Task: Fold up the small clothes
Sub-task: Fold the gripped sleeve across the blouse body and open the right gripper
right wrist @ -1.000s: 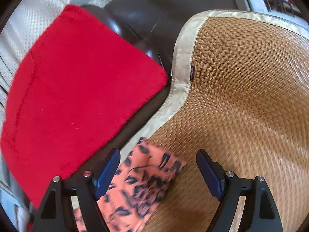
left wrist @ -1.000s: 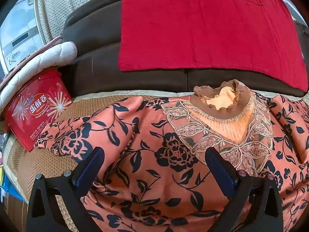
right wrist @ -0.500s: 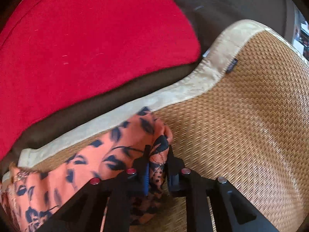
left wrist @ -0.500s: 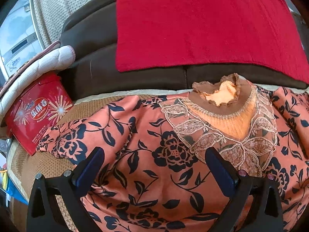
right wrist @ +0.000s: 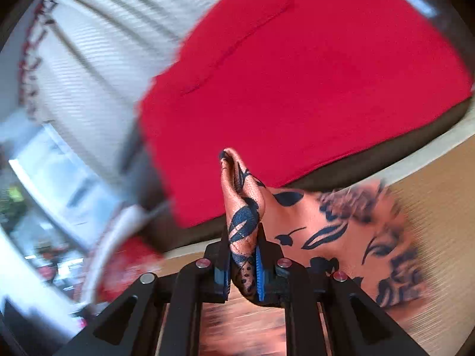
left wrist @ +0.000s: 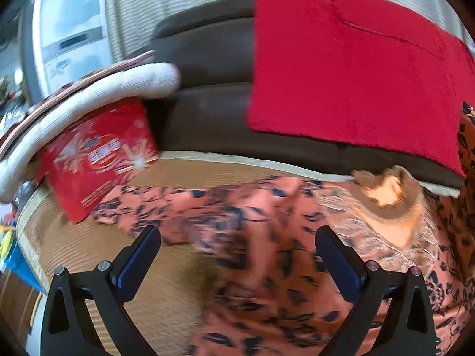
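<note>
The right gripper (right wrist: 242, 262) has its jaws pressed together on a bunched fold of the orange flowered blouse (right wrist: 335, 231), the pinched cloth standing up between the blue pads while the rest trails down to the woven mat (right wrist: 439, 216). The left gripper (left wrist: 237, 262) has its jaws spread wide above the blouse (left wrist: 261, 231), gripping nothing. The blouse lies spread on the mat (left wrist: 89, 246), its brown collar (left wrist: 389, 195) near the dark sofa back (left wrist: 207, 112). A red cloth (left wrist: 350, 74) hangs over that back; a red box (left wrist: 98, 157) stands left.
</note>
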`<control>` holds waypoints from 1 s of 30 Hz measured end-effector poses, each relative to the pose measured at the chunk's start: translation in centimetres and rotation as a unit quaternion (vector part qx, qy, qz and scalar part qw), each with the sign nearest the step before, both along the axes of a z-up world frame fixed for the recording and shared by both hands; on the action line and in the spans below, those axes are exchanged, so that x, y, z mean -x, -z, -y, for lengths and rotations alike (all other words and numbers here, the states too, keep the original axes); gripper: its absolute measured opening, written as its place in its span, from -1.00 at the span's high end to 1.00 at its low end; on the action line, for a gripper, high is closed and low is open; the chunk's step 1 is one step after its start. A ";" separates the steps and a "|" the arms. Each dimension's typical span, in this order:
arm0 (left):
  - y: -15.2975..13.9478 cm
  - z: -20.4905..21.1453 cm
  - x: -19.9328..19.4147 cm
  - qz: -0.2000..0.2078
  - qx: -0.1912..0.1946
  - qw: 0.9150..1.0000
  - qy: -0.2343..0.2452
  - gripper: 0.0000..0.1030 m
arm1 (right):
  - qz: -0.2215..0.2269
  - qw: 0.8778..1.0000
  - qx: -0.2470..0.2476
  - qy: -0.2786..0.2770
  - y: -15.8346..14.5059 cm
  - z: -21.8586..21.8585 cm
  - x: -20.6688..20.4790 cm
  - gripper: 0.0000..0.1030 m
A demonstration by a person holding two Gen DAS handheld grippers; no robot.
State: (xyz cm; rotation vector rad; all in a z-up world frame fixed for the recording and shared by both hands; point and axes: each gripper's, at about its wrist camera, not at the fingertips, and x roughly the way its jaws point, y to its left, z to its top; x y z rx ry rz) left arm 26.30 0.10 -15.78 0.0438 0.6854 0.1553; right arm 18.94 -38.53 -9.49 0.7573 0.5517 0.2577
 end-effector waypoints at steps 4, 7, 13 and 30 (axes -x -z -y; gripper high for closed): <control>-0.3 -3.8 0.0 0.005 0.016 0.999 -0.036 -1.00 | 0.010 0.995 -0.060 -0.076 1.0 -7.1 -1.1 0.71; -0.4 -6.1 0.3 0.009 0.019 0.998 -0.061 -1.00 | -0.013 0.988 -0.102 -0.116 3.3 -11.1 -2.4 0.38; -0.3 -7.7 0.4 0.007 0.041 0.996 -0.081 -1.00 | -0.053 0.989 -0.017 -0.138 4.7 -16.3 -2.3 -0.94; 7.0 7.9 -2.8 -0.121 -0.064 0.987 0.087 -1.00 | -0.225 0.905 0.358 0.050 10.1 -7.2 -2.3 -0.54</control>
